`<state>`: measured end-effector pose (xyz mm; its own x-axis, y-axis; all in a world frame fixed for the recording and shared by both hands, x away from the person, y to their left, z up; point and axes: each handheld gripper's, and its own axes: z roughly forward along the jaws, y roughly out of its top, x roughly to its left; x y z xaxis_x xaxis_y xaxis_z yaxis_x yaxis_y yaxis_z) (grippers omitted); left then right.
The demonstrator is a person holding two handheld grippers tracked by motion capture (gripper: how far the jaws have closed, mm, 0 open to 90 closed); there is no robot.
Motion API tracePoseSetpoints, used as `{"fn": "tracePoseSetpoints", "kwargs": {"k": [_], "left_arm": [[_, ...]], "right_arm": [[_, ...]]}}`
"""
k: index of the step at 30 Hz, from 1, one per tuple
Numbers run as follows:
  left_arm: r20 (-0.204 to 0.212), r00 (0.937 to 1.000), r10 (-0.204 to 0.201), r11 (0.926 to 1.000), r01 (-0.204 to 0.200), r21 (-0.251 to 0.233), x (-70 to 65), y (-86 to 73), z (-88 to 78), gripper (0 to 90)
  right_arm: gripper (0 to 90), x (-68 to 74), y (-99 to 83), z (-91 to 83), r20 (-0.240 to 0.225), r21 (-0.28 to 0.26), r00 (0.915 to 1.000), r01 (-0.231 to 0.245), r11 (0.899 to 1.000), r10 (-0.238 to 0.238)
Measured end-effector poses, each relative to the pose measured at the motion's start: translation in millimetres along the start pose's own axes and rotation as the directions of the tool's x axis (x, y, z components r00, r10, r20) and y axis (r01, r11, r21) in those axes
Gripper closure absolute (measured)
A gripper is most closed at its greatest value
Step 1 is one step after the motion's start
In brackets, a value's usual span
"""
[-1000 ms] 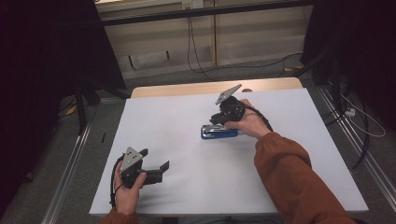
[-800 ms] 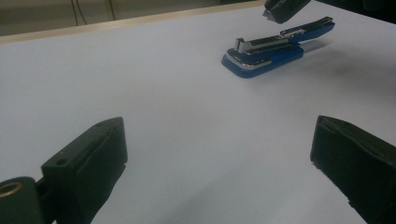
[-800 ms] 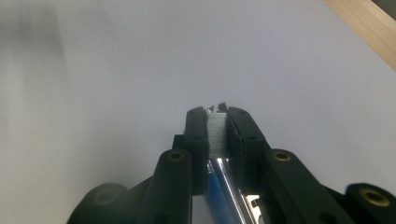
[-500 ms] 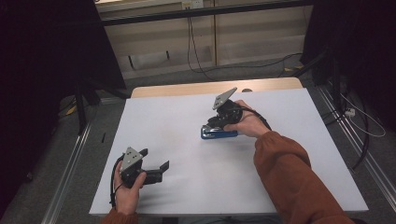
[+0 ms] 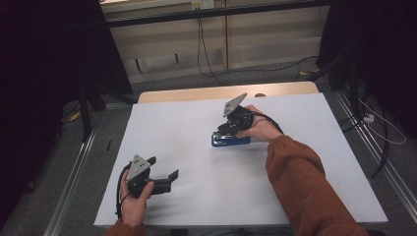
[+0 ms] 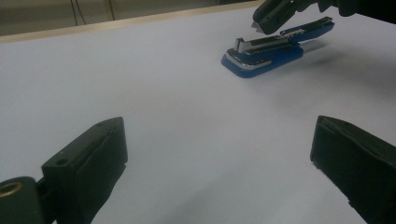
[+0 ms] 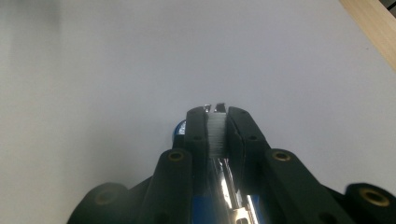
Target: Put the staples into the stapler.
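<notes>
A blue stapler [image 5: 231,141] with a silver magazine lies on the white table [image 5: 196,128], right of centre. In the left gripper view the stapler [image 6: 275,49] has its top arm hinged up a little from the base. My right gripper [image 5: 228,130] comes down on it from the right, shut on the stapler's thin upper part. The right gripper view shows that strip pinched between the jaws of the right gripper [image 7: 215,116]. My left gripper [image 5: 163,167] rests near the front left of the table, open and empty. Bare table shows between the jaws of the left gripper [image 6: 219,149].
A wooden strip [image 5: 221,92] runs along the table's far edge. Beyond it are floor cables [image 5: 206,54] and a pale wall. Metal rails [image 5: 74,167] flank the table on both sides. A sleeved forearm [image 5: 305,182] crosses the front right of the table.
The right hand has shifted slightly and its gripper has tilted a little over the stapler. The stapler and the left gripper stay where they were.
</notes>
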<state>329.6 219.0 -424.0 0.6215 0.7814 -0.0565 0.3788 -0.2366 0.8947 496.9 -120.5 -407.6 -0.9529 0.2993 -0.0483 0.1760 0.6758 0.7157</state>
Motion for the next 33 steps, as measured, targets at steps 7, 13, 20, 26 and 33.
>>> {"fn": "tracePoseSetpoints", "kwargs": {"k": [7,13,20,26,33], "left_arm": [[0.001,1.0000,0.004,1.0000,-0.004,0.004,0.0,0.1,-0.4,4.1],[0.007,1.0000,0.003,0.9999,-0.003,0.013,0.1,-0.4,1.0,4.1],[0.006,1.0000,0.002,0.9999,-0.002,0.013,0.1,-0.5,0.9,4.1],[0.007,1.0000,0.000,1.0000,0.000,0.008,0.3,-0.4,0.3,4.1],[0.003,1.0000,-0.005,1.0000,0.005,0.005,0.3,-0.3,0.2,4.0]], "right_arm": [[79.3,-3.6,-0.4,2.7,0.014,0.023,0.9991,0.041,0.999,-0.041],[79.3,-7.7,-2.2,5.0,0.017,0.045,0.9991,0.037,0.998,-0.038],[79.3,-6.8,-1.1,8.7,0.005,0.075,0.9969,0.078,0.994,-0.079],[79.3,-8.5,-2.1,12.4,0.002,0.081,0.9964,0.085,0.993,-0.085],[79.3,-7.8,-1.2,13.1,-0.009,0.078,0.9954,0.096,0.992,-0.095]]}}
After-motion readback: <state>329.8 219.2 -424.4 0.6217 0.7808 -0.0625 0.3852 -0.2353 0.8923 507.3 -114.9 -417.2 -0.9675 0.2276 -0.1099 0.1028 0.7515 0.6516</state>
